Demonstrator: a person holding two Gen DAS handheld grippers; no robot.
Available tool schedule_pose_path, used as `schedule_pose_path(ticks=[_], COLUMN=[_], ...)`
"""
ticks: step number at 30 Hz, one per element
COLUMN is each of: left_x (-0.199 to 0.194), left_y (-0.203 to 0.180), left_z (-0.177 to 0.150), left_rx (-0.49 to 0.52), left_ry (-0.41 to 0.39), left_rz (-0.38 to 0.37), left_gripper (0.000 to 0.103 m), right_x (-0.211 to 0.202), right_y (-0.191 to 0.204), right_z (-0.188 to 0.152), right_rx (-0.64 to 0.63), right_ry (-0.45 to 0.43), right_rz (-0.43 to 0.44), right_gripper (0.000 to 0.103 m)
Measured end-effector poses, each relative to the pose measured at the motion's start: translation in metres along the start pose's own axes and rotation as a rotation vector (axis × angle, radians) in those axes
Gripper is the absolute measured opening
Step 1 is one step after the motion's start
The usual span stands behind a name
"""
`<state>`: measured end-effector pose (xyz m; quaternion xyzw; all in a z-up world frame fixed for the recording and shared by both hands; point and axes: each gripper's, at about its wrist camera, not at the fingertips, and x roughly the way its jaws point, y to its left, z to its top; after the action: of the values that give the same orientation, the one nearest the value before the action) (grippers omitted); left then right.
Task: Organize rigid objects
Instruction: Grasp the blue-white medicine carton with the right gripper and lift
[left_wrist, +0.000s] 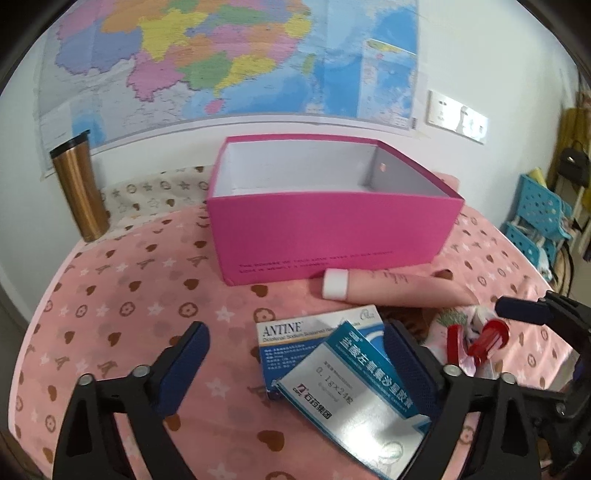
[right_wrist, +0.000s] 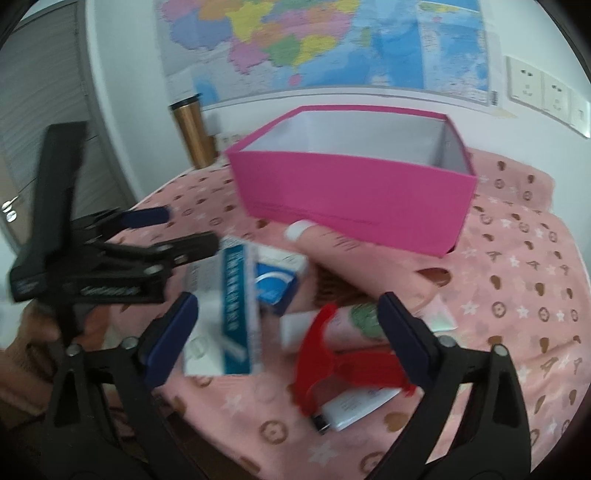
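1. While my left gripper (left_wrist: 295, 373) stands spread wide, a tilted blue medicine box (left_wrist: 354, 398) leans against its right finger, lying over the ANTINE box (left_wrist: 295, 332).
2. My right gripper (right_wrist: 291, 332) is spread too, a red clip (right_wrist: 332, 365) lying between its fingers, not pinched.
3. Beyond sits the open pink box (left_wrist: 332, 236) on the counter (left_wrist: 129, 295), a pink tube (left_wrist: 391, 291) just before it.

Even, soft daylight, moderately bright, no hard shadows. Glare on the silver medicine box (left_wrist: 364, 417) in left wrist view. Right wrist view motion-blurred, worst at the red clip (right_wrist: 332, 363). Strong fisheye bending, dark vignette corners.
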<state>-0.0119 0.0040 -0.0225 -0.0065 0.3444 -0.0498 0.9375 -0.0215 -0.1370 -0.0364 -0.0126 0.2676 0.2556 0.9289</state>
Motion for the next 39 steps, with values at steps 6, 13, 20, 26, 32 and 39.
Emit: schedule_pose_path(ticks=[6,13,20,26,32,39], left_x=[0.008,0.019,0.018,0.017,0.021,0.024], left_y=[0.002,0.007,0.014,0.024,0.026,0.036], left_z=[-0.005,-0.013,-0.015,-0.015,-0.011,-0.011], left_rx=[0.016,0.007,-0.015,-0.049,-0.073,-0.102], left_ry=[0.043,0.107,0.129,0.135,0.131,0.127], left_rz=[-0.067,-0.133,-0.170,-0.178,-0.205,-0.170], left_gripper=[0.070,0.052,0.052,0.051,0.050,0.050], right_x=[0.001,0.032,0.043,0.041,0.053,0.059], right_y=[0.021,0.035,0.029,0.019,0.012,0.010], right_z=[-0.020,-0.040,-0.033,-0.010,0.020,0.029], right_rx=[-0.029,0.007,0.049,0.062,0.045,0.042], right_ry=[0.097,0.246,0.236,0.179,0.152,0.158], right_rz=[0.165,0.236,0.208,0.179,0.182,0.120], right_gripper=[0.070,0.053,0.053,0.053,0.053,0.053])
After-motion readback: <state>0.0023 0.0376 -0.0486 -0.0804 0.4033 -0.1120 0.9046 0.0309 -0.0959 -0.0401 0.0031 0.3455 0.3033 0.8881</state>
